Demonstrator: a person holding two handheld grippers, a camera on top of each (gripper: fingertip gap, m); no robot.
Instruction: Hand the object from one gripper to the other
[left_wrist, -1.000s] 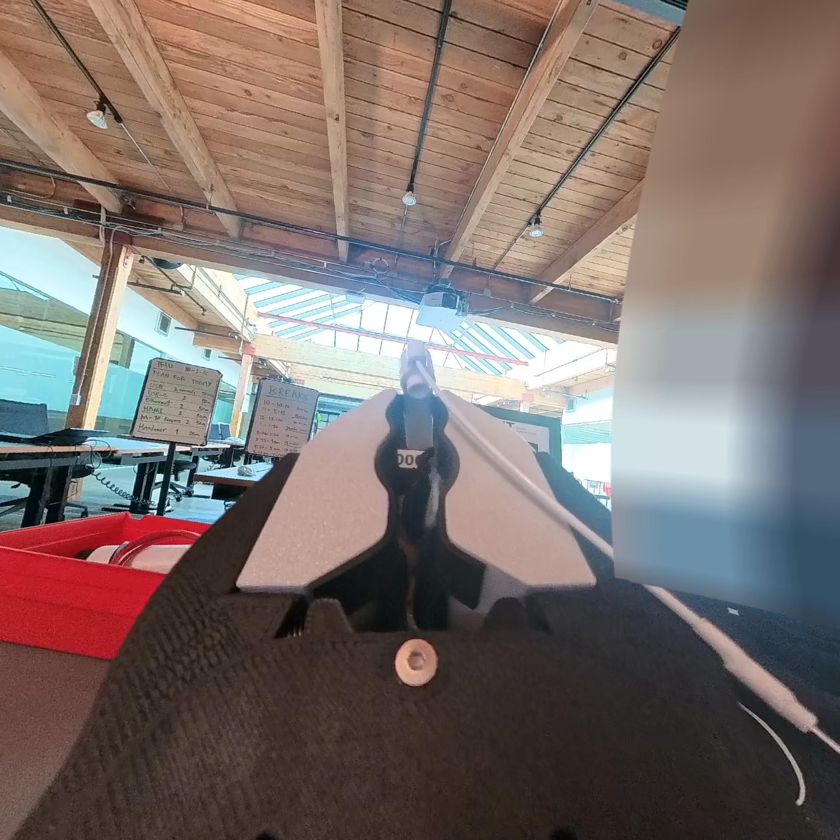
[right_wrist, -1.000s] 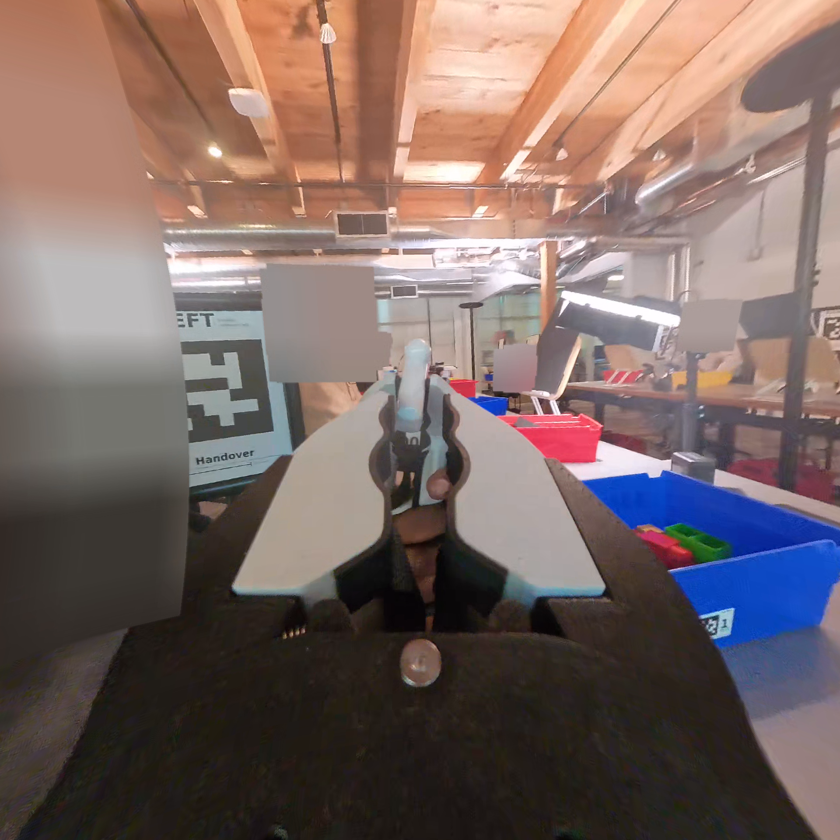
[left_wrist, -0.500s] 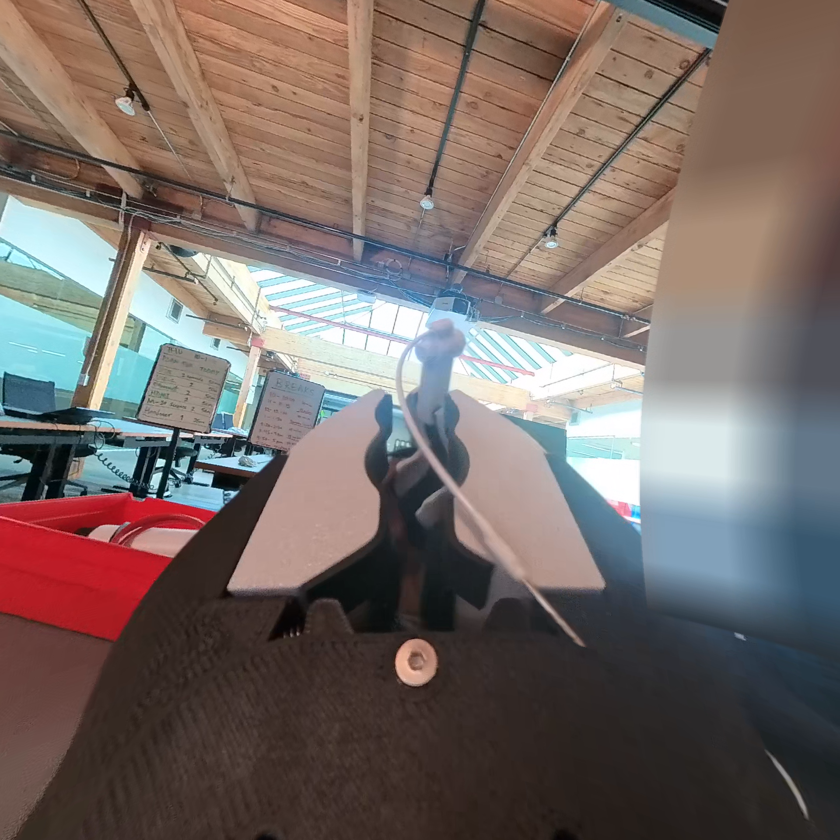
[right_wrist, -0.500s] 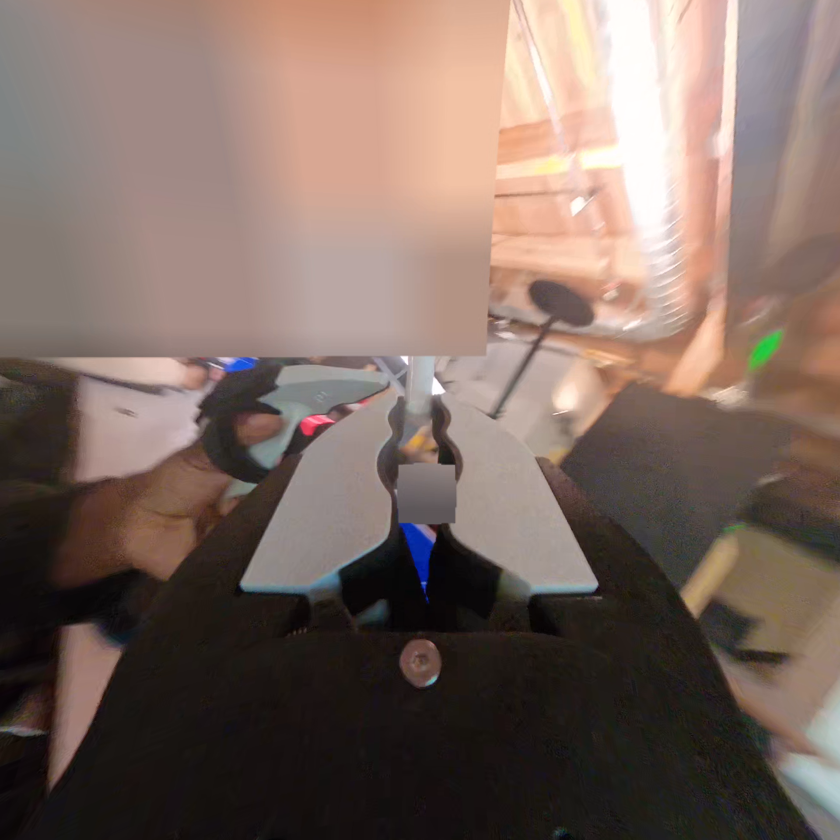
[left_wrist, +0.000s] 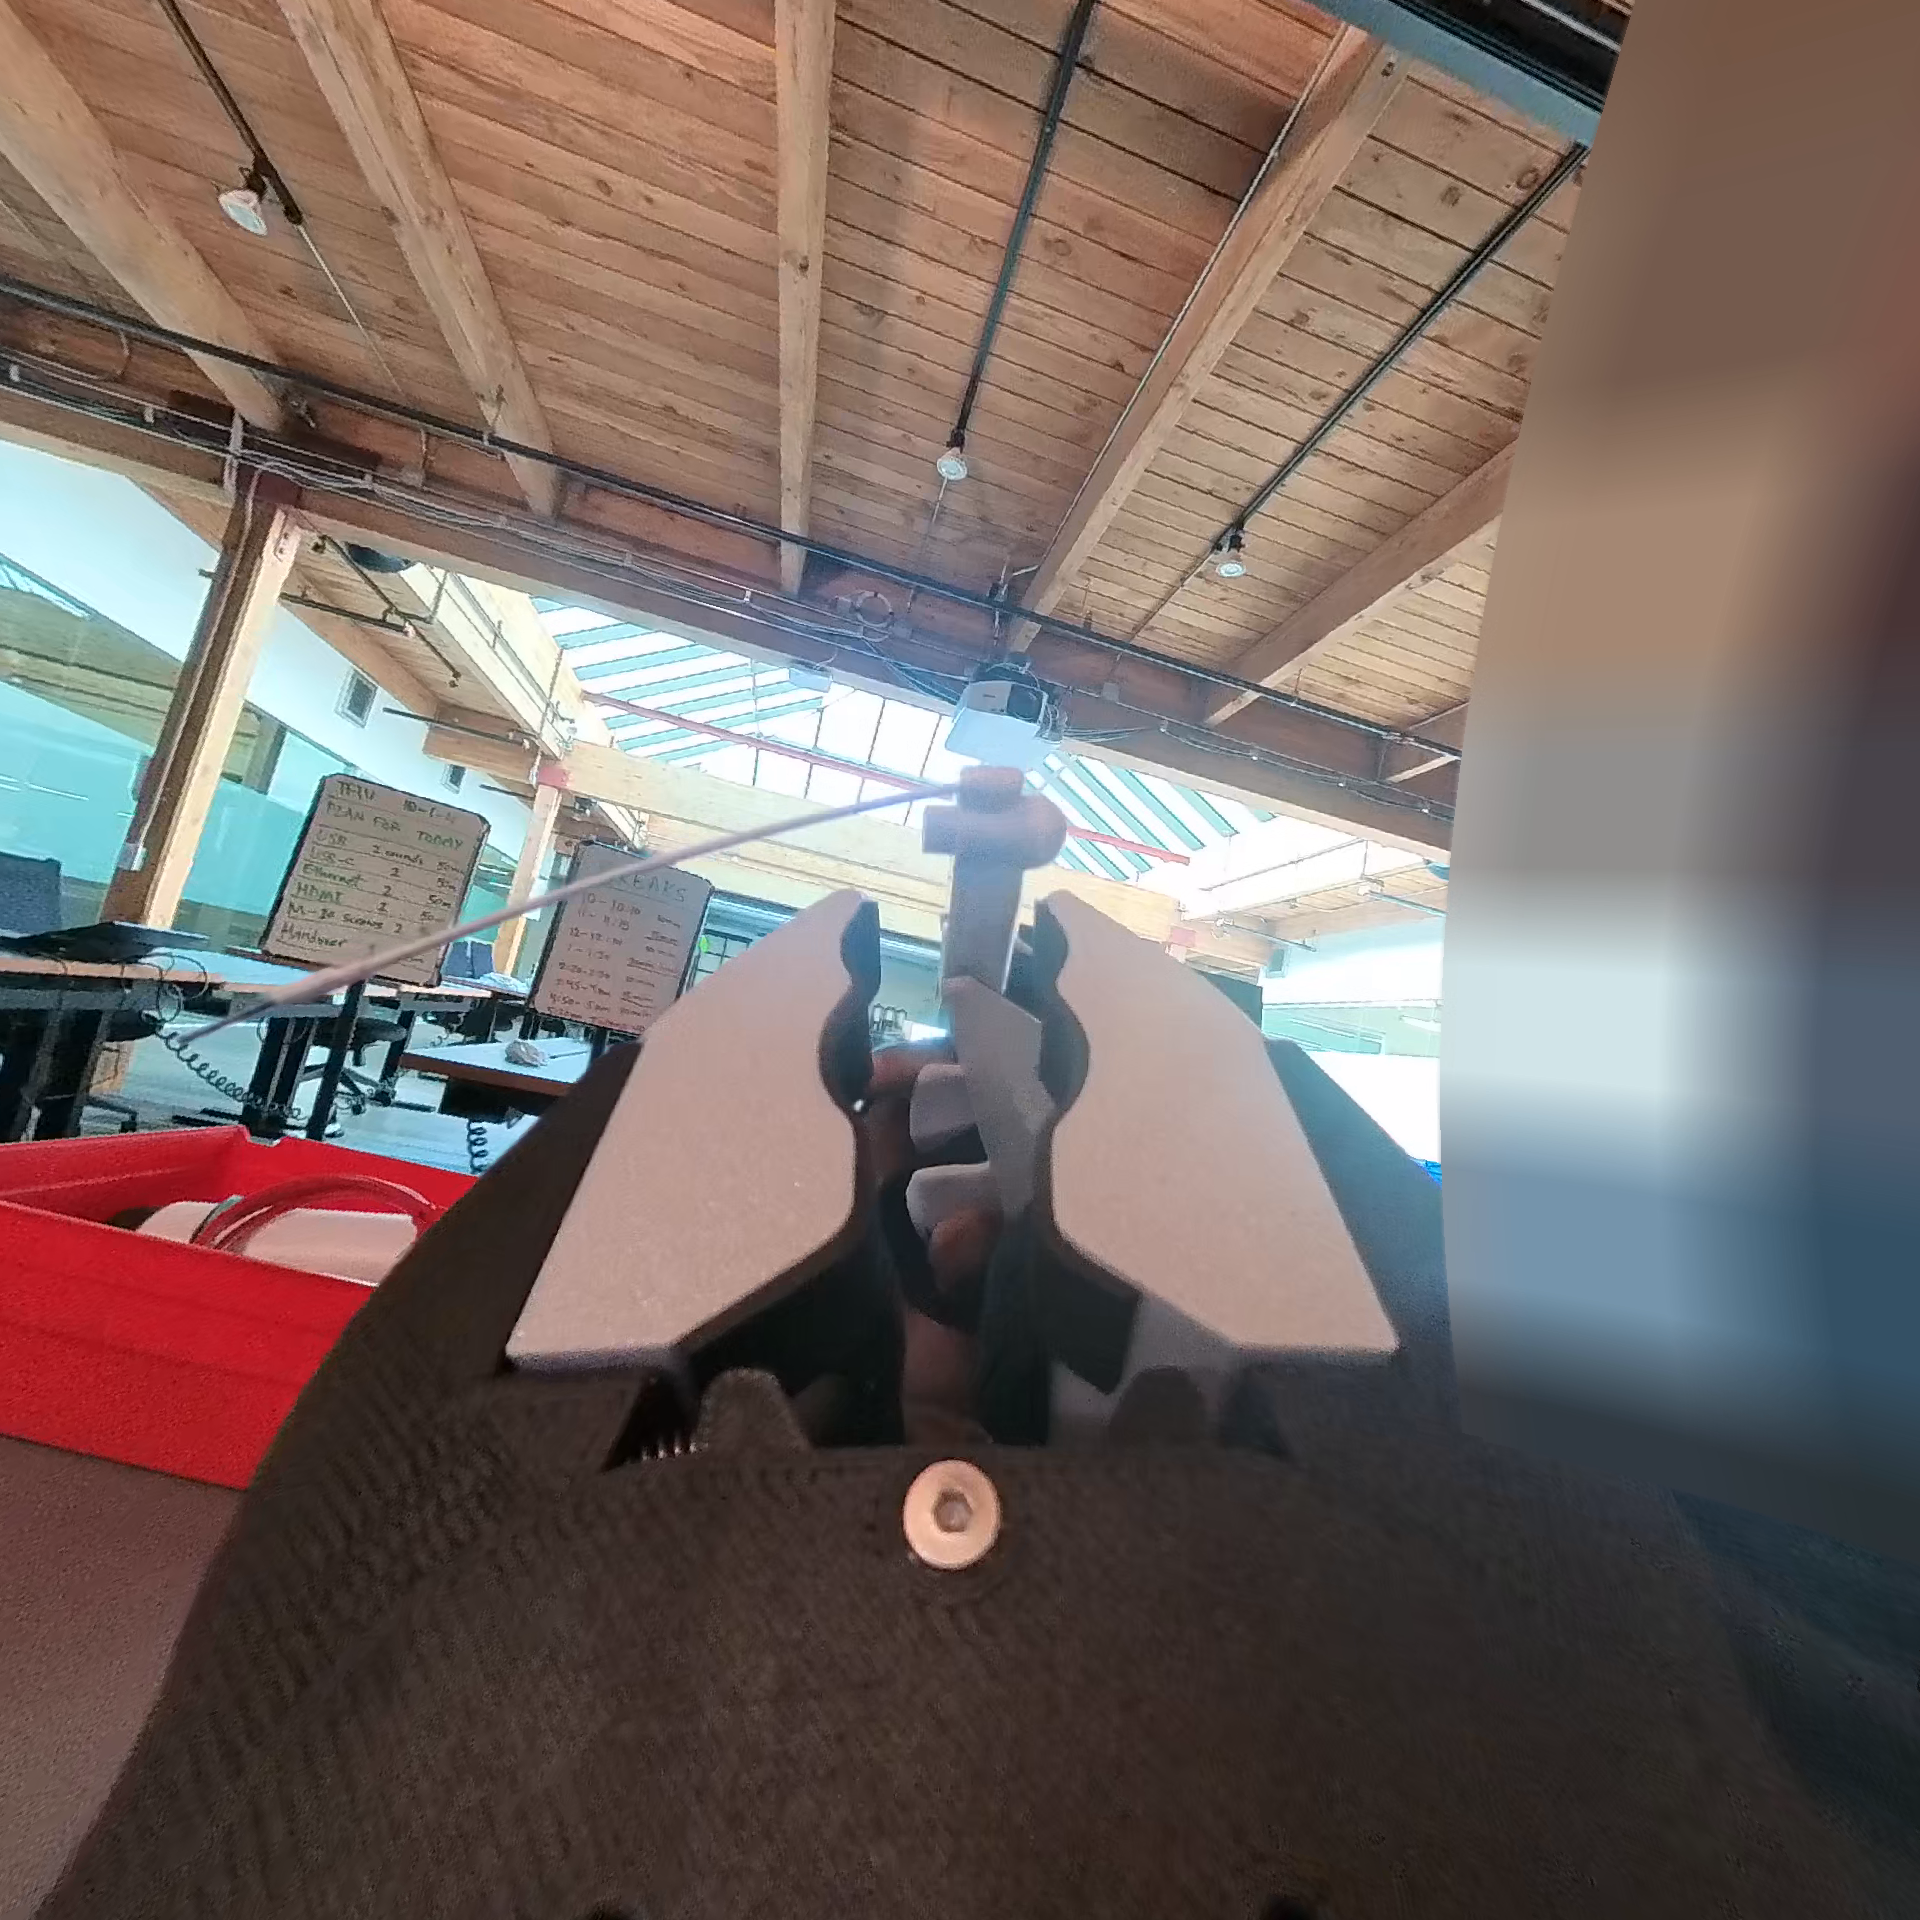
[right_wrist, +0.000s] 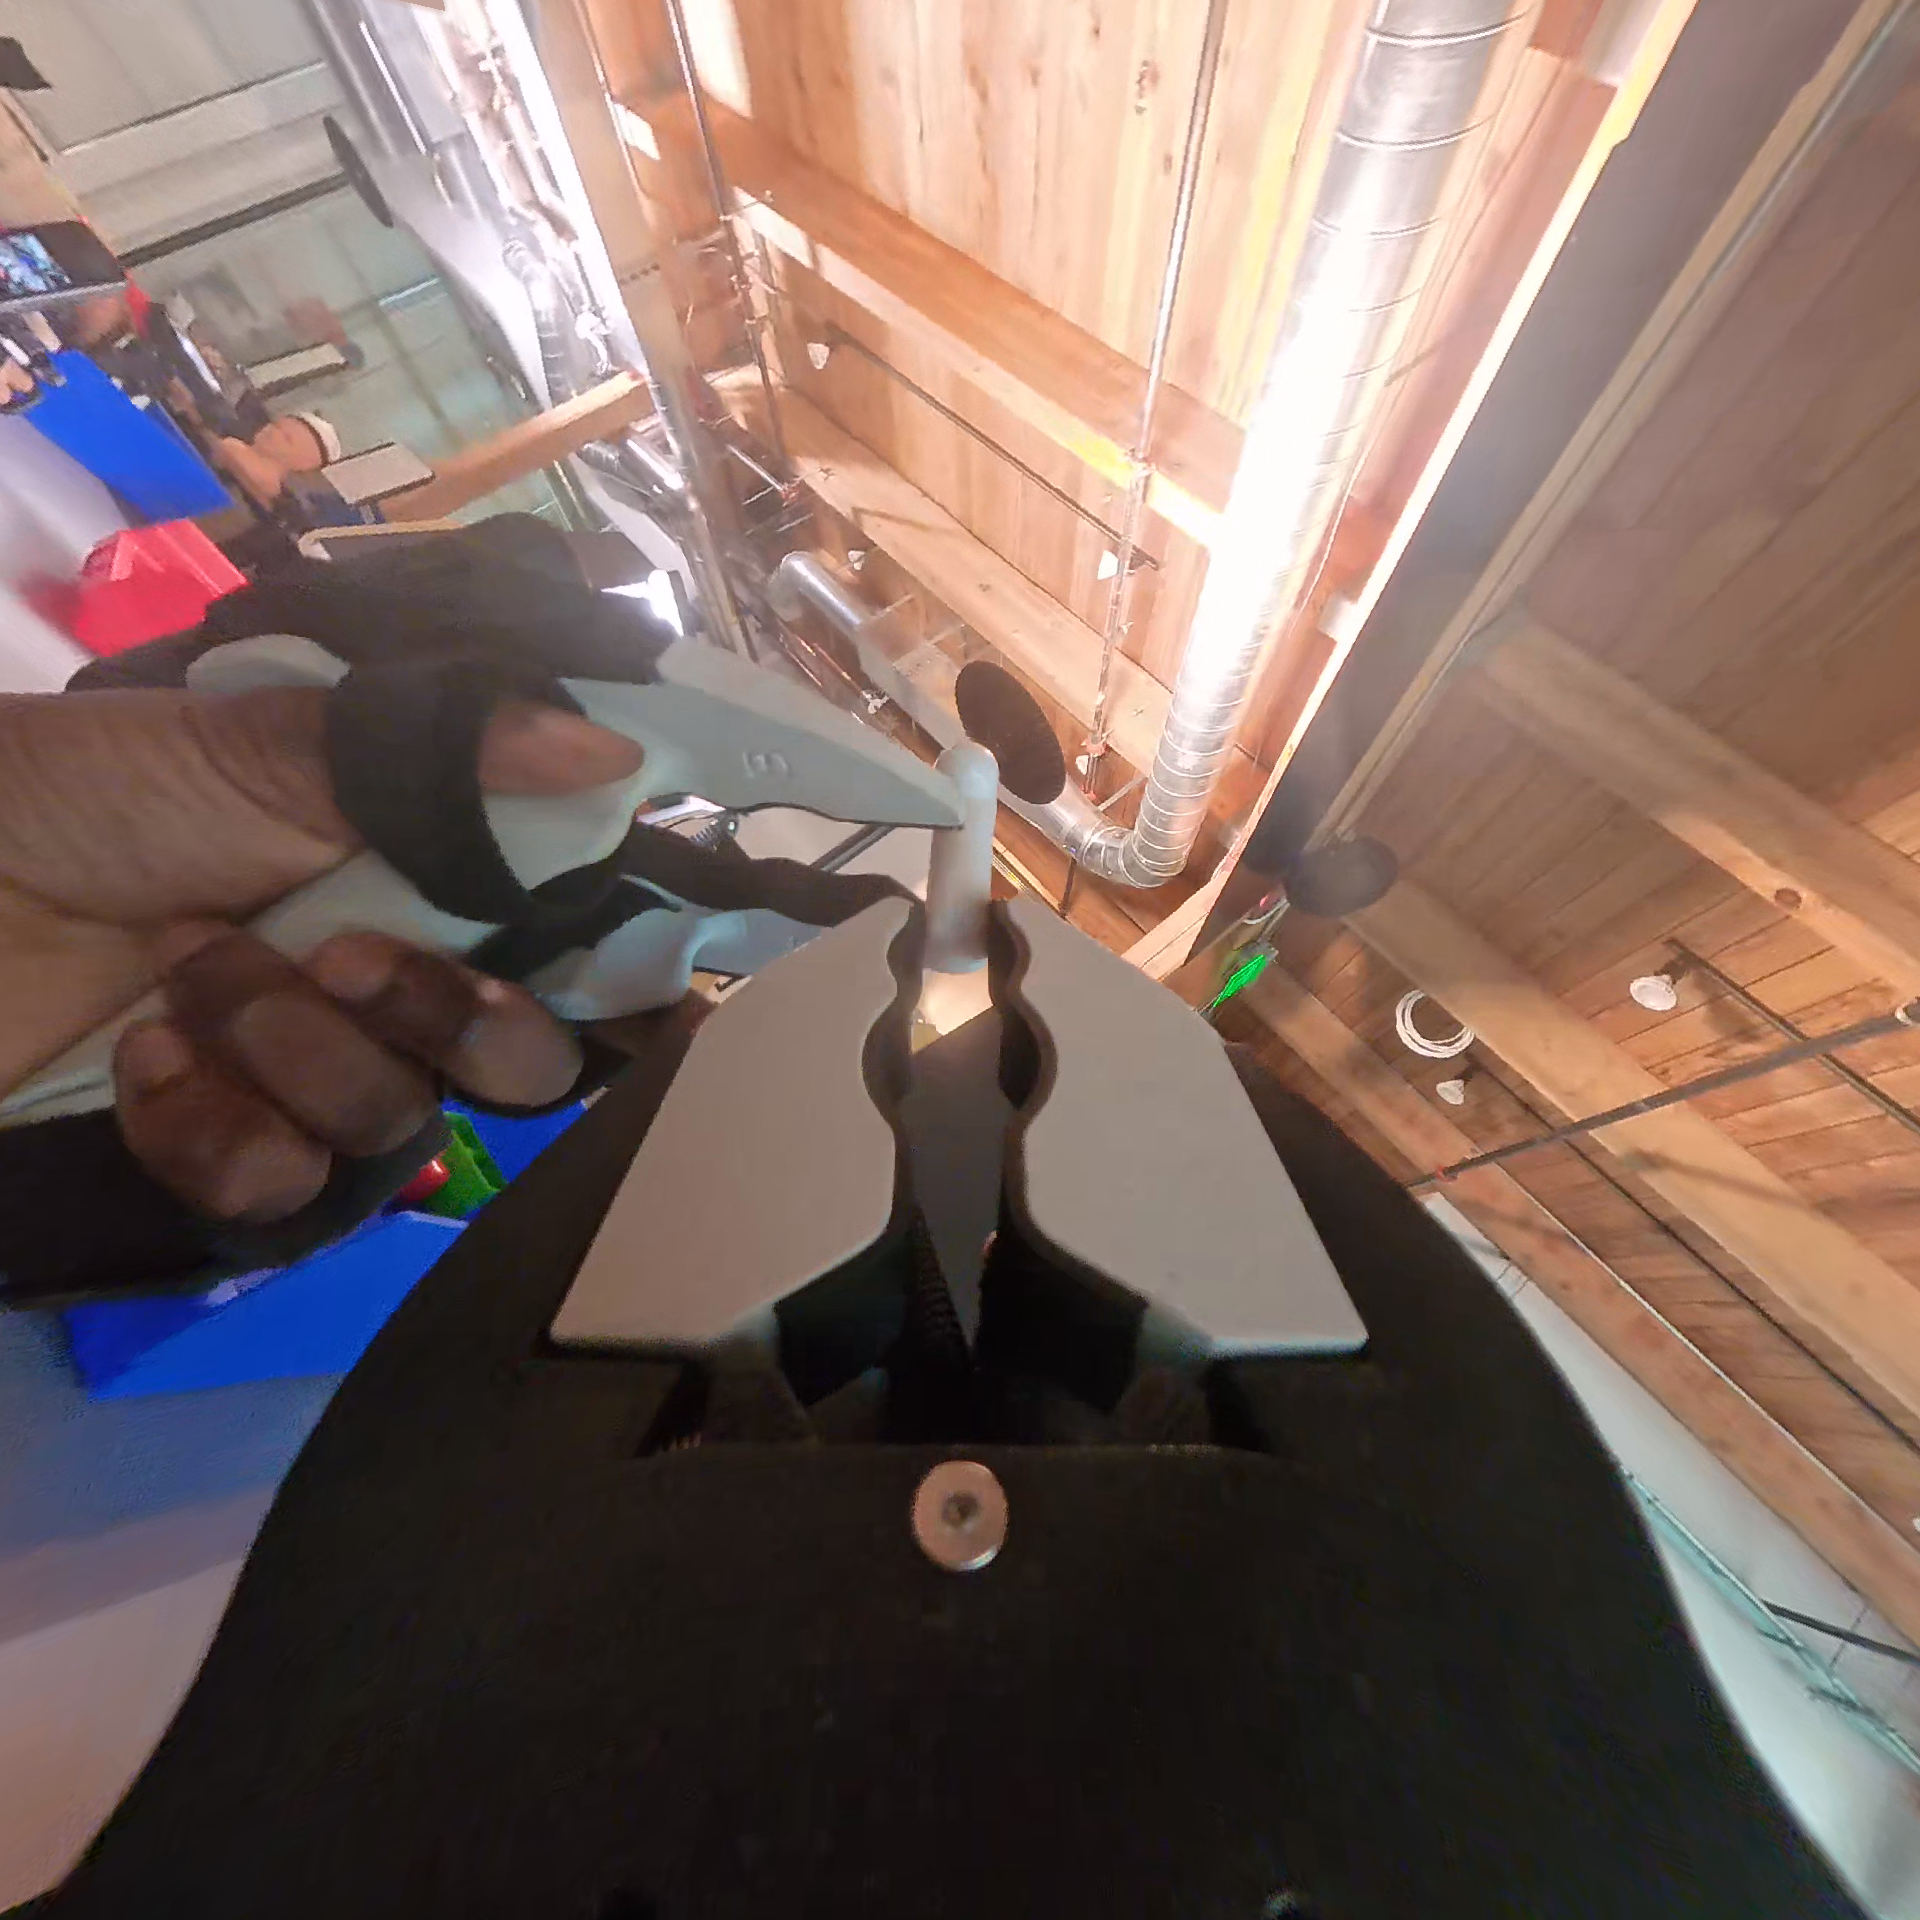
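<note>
The object is a white stem-shaped piece (right_wrist: 958, 883) with a knob on top and a thin white cable (left_wrist: 540, 909) that trails off to the left. My right gripper (right_wrist: 954, 909) is shut on the lower end of the stem and points up at the ceiling. My left gripper (left_wrist: 951, 914) has its jaws parted, and the stem (left_wrist: 982, 883) stands between them, close to the right finger. A grey finger of the other gripper (left_wrist: 992, 1049) shows in the gap. In the right wrist view the left gripper (right_wrist: 925, 810) comes in from the left, its tip touching the stem near the knob.
A person's hand (right_wrist: 208, 831) holds the left gripper. A red bin (left_wrist: 156, 1351) with a white item and a red tube sits low on the left. A blue bin (right_wrist: 260, 1340) with green and red blocks lies under that hand. Tables and whiteboards stand far off.
My right gripper has swung over and rolled up to meet the left one. My left gripper's jaws have gone from shut to parted. The cable has swung from the right side to the left.
</note>
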